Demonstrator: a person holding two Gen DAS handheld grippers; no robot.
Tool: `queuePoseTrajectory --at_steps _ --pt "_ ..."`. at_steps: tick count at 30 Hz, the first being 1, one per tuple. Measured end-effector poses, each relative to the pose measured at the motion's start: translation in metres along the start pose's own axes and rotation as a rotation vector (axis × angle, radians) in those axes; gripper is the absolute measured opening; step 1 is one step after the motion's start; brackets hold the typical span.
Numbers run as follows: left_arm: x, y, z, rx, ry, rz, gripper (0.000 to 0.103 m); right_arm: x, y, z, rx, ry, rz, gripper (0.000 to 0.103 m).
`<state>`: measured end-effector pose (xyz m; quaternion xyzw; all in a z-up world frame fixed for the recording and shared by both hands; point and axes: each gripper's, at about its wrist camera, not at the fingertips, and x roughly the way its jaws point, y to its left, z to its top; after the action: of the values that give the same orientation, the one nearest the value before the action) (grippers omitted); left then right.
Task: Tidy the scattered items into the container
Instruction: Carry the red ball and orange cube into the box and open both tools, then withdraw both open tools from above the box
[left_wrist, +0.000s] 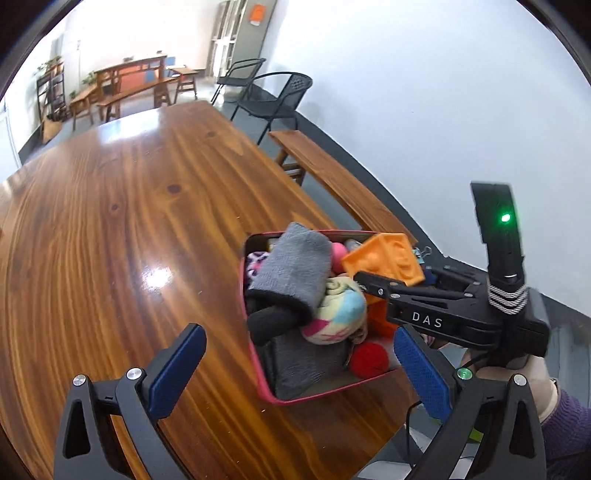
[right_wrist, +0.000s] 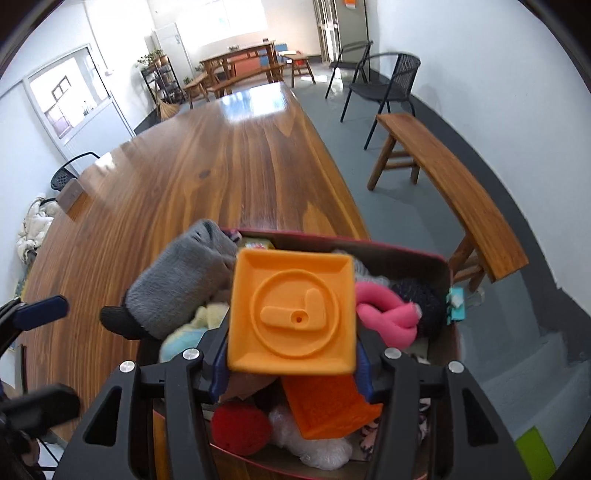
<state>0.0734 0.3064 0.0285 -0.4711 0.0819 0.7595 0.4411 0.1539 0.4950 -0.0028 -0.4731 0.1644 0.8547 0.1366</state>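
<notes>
A: Where do the loose things sit?

B: Piled in the red box (left_wrist: 258, 387) near the right edge of the wooden table (left_wrist: 110, 221). A grey sock (left_wrist: 291, 266) lies across the top of the heap, its black cuff hanging toward the table side. Under it are a pastel rolled cloth (left_wrist: 340, 310), a red ball (left_wrist: 369, 360) in the near corner and a grey folded cloth (left_wrist: 303, 362) along the near wall.

A: And the orange block?

B: The orange cube (right_wrist: 291, 310) is pinched between the blue pads of the right gripper (right_wrist: 291, 354), over the box. The clock face moulded on it looks straight at the right wrist camera. Just below it a darker orange piece (right_wrist: 325, 406) lies tilted on the pile.

A: The other gripper?

B: The left gripper (left_wrist: 299, 369) stands with its fingers spread wide, nothing between them but the near end of the box below. One blue pad (left_wrist: 177, 369) is over bare table, the other over the box's right corner.

A: What crowds the spot?

B: A pink twisted thing (right_wrist: 384, 314) and a dark knitted one (right_wrist: 421, 302) fill the box to the right of the cube; the sock bulges up on the left. A bench (right_wrist: 461, 192) stands on the floor just past the table edge, with black chairs (right_wrist: 384, 85) further back.
</notes>
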Motion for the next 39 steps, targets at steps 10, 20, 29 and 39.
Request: queuePoseTrajectory --at_steps 10,20,29,39 --pt "-0.01 0.001 0.001 -0.031 -0.055 0.148 0.103 -0.03 -0.01 0.001 0.061 -0.034 0.057 0.071" --pt "-0.056 -0.005 0.007 -0.128 -0.132 0.138 0.103 -0.138 -0.043 -0.014 0.16 -0.184 -0.017 0.084" --pt "-0.053 -0.034 0.004 -0.065 -0.105 0.121 0.103 -0.14 -0.076 -0.064 0.277 -0.1 -0.037 0.084" --pt "-0.035 -0.058 -0.003 -0.045 -0.038 0.144 0.103 -0.132 -0.034 -0.095 0.152 -0.032 -0.024 0.084"
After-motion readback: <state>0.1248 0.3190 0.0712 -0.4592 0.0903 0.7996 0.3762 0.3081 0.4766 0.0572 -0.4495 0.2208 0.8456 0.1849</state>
